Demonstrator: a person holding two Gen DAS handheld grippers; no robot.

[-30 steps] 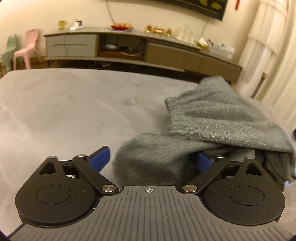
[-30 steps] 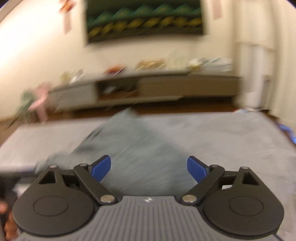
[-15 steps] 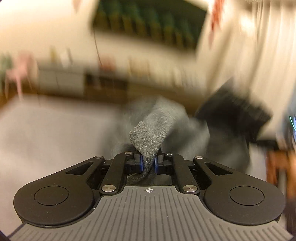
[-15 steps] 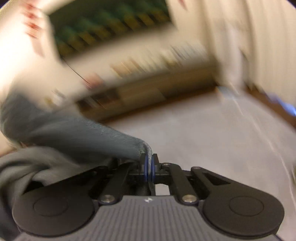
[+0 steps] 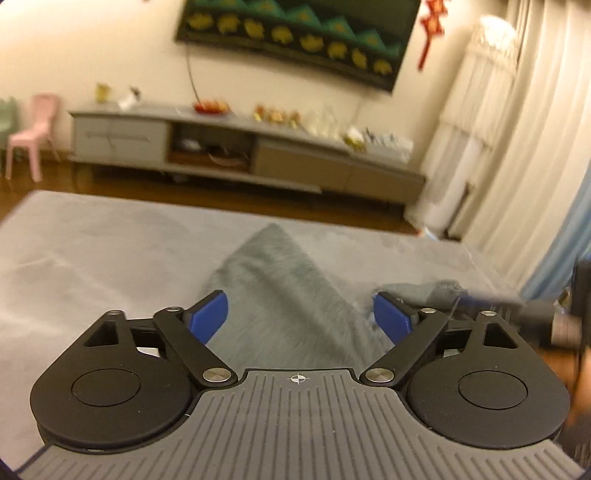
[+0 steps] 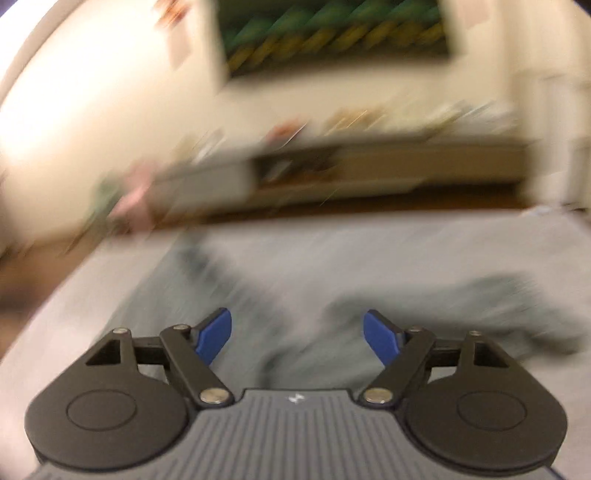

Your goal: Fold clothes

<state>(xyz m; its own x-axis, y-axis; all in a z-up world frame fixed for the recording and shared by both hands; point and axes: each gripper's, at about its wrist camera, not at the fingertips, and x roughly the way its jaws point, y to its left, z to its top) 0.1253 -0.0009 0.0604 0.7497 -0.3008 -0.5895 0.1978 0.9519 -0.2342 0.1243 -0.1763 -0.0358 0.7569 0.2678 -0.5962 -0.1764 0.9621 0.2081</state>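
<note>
A grey fuzzy garment lies on the light grey cloth-covered surface, its far corner pointing toward the back. My left gripper hovers just above its near part, open, blue pads wide apart with nothing between them. In the right wrist view, heavily blurred, the same garment spreads below my right gripper, which is also open and holds nothing. At the right edge of the left wrist view, the other gripper's body shows as a dark blur beside a bunched part of the garment.
A long grey TV cabinet with small items on top stands against the back wall under a dark wall hanging. A pink child's chair is at far left. White curtains hang at right. Wooden floor lies beyond the surface.
Half a second ago both grippers were shut on the grey garment and held it up. Now both are open and the garment lies spread on the surface.
</note>
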